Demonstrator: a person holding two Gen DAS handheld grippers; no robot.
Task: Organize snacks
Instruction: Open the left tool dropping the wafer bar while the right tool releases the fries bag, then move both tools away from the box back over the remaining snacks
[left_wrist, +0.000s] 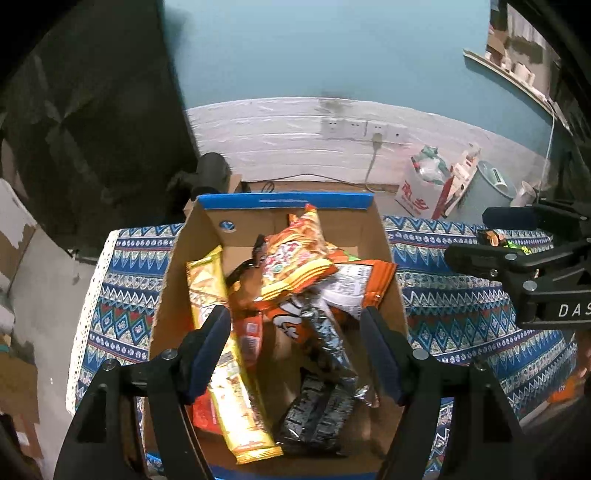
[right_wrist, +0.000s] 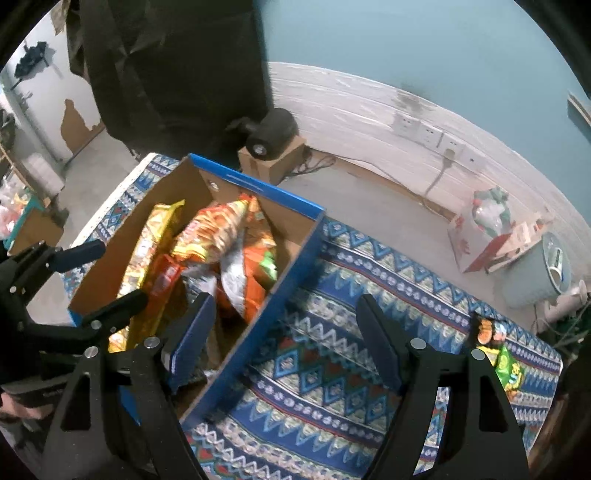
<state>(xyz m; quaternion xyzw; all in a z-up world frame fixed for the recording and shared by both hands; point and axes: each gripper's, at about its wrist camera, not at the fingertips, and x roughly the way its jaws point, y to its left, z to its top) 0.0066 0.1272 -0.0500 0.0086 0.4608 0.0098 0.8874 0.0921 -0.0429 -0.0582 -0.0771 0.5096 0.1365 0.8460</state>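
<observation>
A cardboard box (left_wrist: 284, 201) with blue rims sits on a patterned cloth and holds several snack packs: an orange bag (left_wrist: 295, 258) on top, a long yellow pack (left_wrist: 225, 365), dark wrapped bars (left_wrist: 317, 417). My left gripper (left_wrist: 295, 325) is open and empty above the box. My right gripper (right_wrist: 286, 314) is open and empty, straddling the box's right wall (right_wrist: 280, 295). It shows at the right in the left wrist view (left_wrist: 476, 236). A small green-and-orange snack pack (right_wrist: 502, 354) lies on the cloth near the right edge. The box also shows in the right wrist view (right_wrist: 258, 184).
The blue patterned cloth (right_wrist: 332, 350) covers the table. Beyond it on the floor are a white bag (left_wrist: 424, 181), a grey bin (left_wrist: 491, 188), a small cardboard box with a dark object on it (right_wrist: 273, 158), and wall sockets with a cable (left_wrist: 373, 147).
</observation>
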